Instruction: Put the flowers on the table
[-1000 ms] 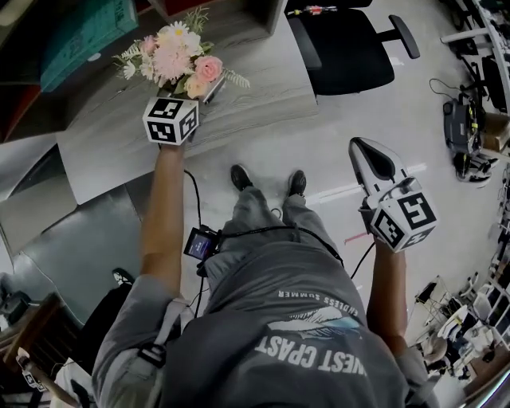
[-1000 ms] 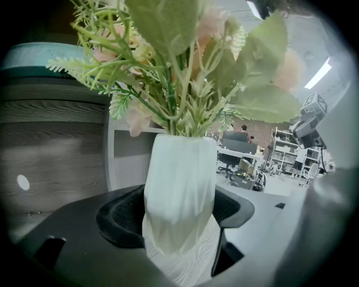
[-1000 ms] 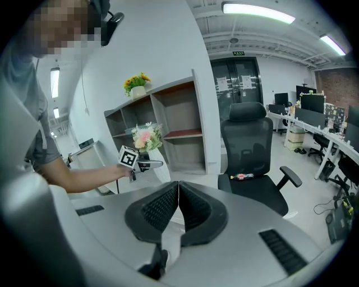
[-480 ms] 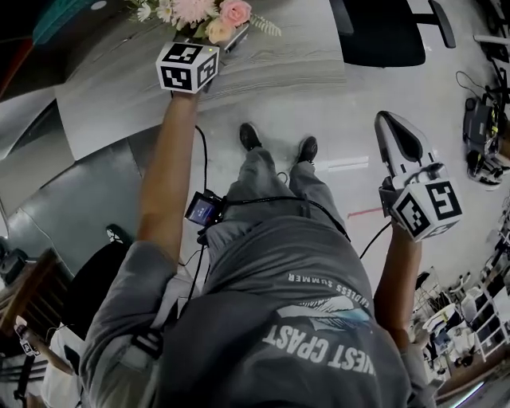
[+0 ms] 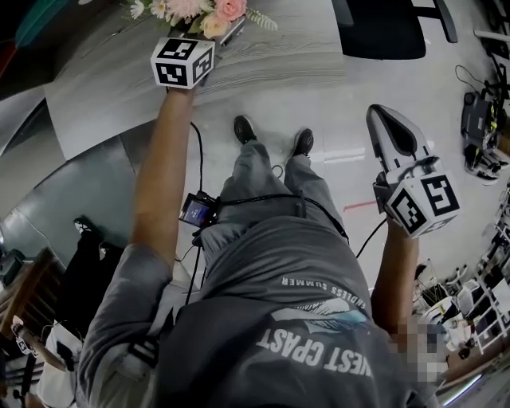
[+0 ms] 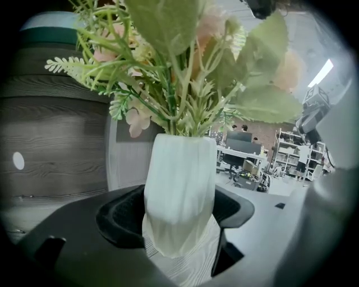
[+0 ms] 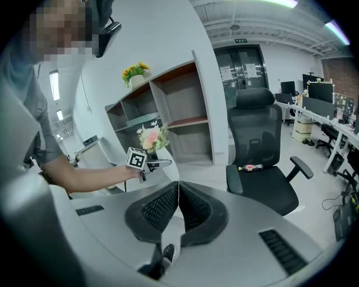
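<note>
A bunch of pink and white flowers (image 5: 209, 9) in a ribbed white vase (image 6: 179, 190) hangs over the grey wood-grain table (image 5: 263, 60) at the top of the head view. My left gripper (image 6: 178, 221) is shut on the vase, its black pads against both sides. Green leaves and stems (image 6: 185, 84) fill the upper left gripper view. From the right gripper view the bouquet (image 7: 149, 136) shows small beside the left marker cube (image 7: 135, 158). My right gripper (image 7: 178, 208) is shut with nothing in it, held out over the floor at the right (image 5: 392, 142).
A black office chair (image 7: 259, 157) with a bottle on its seat stands right of the table. Wooden shelves (image 7: 168, 117) rise behind the table, with a yellow plant on top. The person's feet (image 5: 271, 137) stand on the pale floor by the table edge.
The left gripper has carried the flowers farther out over the table, toward the top of the head view. The right gripper has stayed shut and barely shifted.
</note>
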The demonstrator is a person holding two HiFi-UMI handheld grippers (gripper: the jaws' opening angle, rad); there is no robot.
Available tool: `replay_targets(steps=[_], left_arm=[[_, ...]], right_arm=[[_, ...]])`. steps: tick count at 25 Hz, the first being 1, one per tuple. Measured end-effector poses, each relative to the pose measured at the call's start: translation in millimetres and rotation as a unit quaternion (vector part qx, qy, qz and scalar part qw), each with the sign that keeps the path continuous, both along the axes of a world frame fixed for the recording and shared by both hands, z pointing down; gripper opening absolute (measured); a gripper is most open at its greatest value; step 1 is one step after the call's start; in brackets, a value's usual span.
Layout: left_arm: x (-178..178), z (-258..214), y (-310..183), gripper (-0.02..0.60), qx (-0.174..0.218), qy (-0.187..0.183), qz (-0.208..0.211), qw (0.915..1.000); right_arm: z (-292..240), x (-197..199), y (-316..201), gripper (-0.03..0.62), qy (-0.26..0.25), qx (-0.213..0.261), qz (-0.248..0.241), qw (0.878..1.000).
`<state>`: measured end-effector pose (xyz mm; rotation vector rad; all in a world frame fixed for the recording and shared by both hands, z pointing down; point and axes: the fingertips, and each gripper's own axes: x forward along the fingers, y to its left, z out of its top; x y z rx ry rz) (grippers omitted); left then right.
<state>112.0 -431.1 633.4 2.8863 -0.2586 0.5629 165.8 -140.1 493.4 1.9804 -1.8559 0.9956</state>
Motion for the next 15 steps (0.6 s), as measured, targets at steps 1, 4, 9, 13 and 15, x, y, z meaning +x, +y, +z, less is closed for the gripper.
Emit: replay_targets(steps=[1, 4, 9, 13, 15], left_arm=[[-0.7, 0.6, -0.2, 0.364, 0.001, 0.004, 0.000, 1.0000], [-2.0, 0.1, 0.0, 0.364, 0.007, 0.016, 0.004, 0.9998], [-1.2, -3.1, 1.3, 0.365, 0.013, 0.031, 0.005, 0.9994], [3.9, -8.9, -0.3, 0.367, 0.020, 0.039, 0.004, 0.9990], [4.2, -8.9, 0.2, 0.367, 0.029, 0.041, 0.008, 0.9987]], right_arm=[[1.3, -1.1, -1.5, 0.027, -0.001, -0.001, -0.002, 1.000], [5.2, -4.1, -4.1, 0.027, -0.003, -0.002, -0.004, 1.000], [8.0, -4.4, -6.3, 0.027, -0.007, -0.004, -0.007, 1.000], [4.3, -0.2, -9.2, 0.027, -0.009, -0.003, -0.008, 1.000], [4.4, -1.3, -9.4, 0.028, -0.008, -0.003, -0.007, 1.000]])
